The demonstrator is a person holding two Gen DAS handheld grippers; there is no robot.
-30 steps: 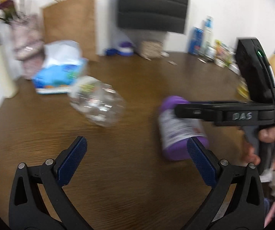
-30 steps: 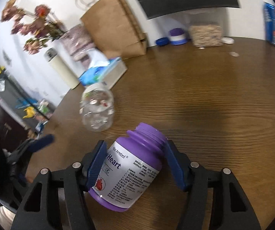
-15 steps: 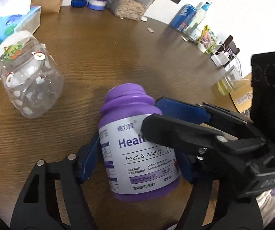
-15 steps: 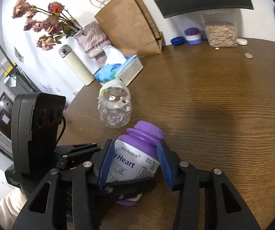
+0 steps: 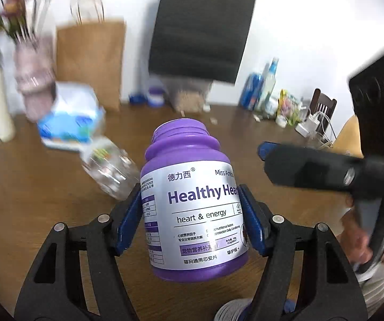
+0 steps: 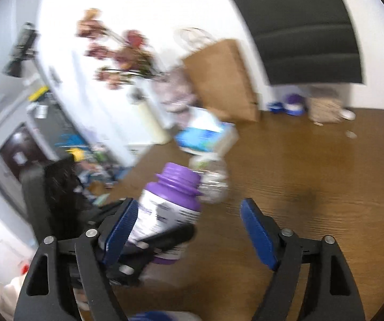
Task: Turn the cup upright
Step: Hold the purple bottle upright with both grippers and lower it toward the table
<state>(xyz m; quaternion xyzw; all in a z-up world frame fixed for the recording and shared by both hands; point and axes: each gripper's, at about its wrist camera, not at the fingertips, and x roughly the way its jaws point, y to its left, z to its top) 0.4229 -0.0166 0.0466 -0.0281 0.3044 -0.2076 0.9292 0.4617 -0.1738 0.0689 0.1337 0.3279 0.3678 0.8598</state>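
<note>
I have the left gripper (image 5: pixel 192 222) clamped on the purple bottle (image 5: pixel 194 208) – mouth up, held above the wooden table (image 5: pixel 31 187) | my right gripper (image 6: pixel 189 230) gapes wide, holding nothing – just beside the bottle | clear jar (image 5: pixel 109 171) lies behind.
</note>
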